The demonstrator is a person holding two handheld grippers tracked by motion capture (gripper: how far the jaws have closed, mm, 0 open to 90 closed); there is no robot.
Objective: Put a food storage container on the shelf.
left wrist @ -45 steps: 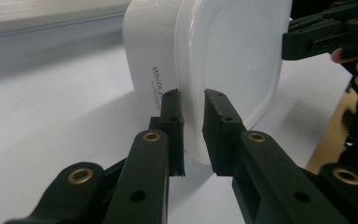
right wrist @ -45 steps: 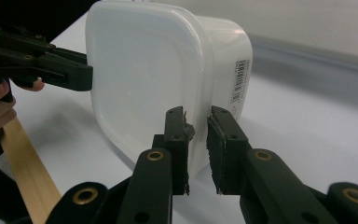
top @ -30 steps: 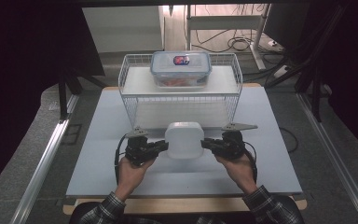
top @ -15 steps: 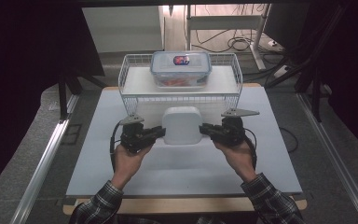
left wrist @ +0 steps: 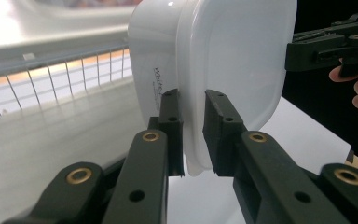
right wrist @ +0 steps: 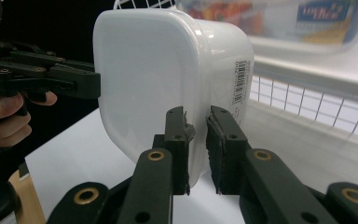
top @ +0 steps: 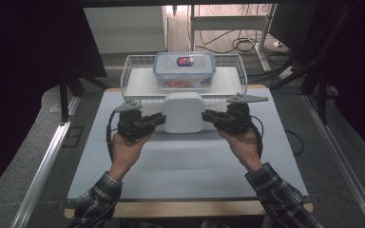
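White lidded plastic box (top: 184, 112) clamped by its rim between left gripper (top: 158, 120) and right gripper (top: 209, 115).
Right gripper view reveals its barcode label (right wrist: 240, 80); high view shows the far wire basket (top: 138, 64).

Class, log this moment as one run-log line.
left gripper: shut on white container | right gripper: shut on white container | container: lifted before wire basket

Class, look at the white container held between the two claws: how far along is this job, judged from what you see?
Done: both claws grip the white container by its rim, left claw on one side, right claw on the other. In hand: it is held between them in front of the wire basket. Left: probably setting it in the basket, beside or on the clear lidded box.
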